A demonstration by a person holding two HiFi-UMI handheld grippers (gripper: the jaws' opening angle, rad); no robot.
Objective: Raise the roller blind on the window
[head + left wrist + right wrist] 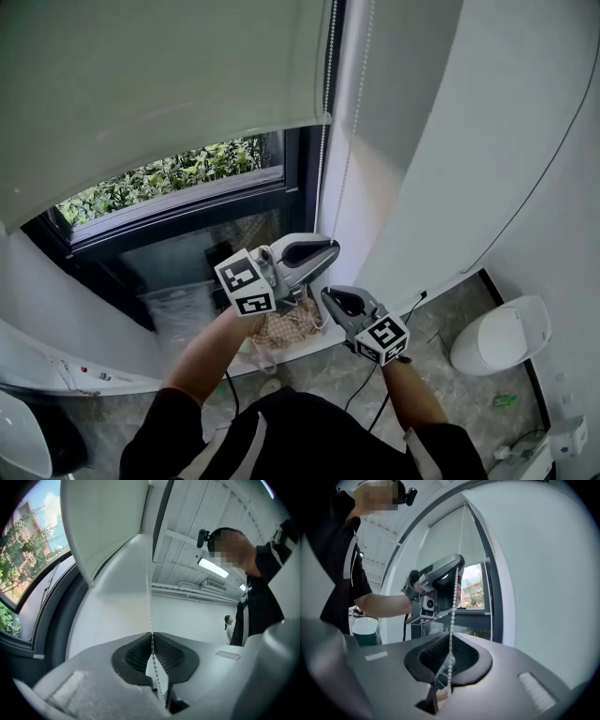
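White bead chain (327, 94) is sitting clamped in both jaws, left gripper (319, 251) at 11 o'clock from right gripper (339, 302), so I'm reckoning straight-down pulls.

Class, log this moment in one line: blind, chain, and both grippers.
roller blind: partly down, window showing below | left gripper: shut on bead chain | right gripper: shut on same chain, below left
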